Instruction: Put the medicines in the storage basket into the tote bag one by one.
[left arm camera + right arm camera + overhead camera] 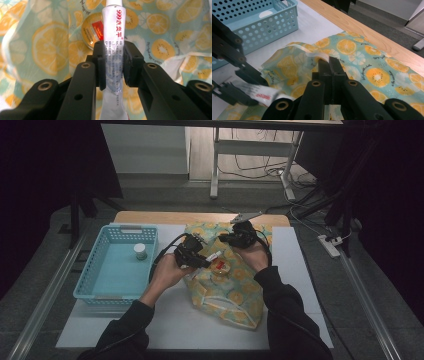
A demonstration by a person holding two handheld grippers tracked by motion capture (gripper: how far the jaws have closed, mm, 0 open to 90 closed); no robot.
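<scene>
A white tube (113, 50) with red print is being gripped across its middle by the 2 jaws of the left gripper (113, 65), pads pressed against both sides. The tube is being held just above the fruit-print bag (235, 290), directly over a round gold tin (93, 32) lying on the fabric. In the right gripper view, the tube (258, 93) is being seen at lower left. The bag's edge (318, 56) is being pinched by the right gripper (329, 65), jaws fully together on the cloth. A blue basket (95, 270) is being kept to the left of the bag, with 1 small white jar (140, 251) inside it. Everything is resting on a white mat (300, 270) over the wooden table (150, 217).
</scene>
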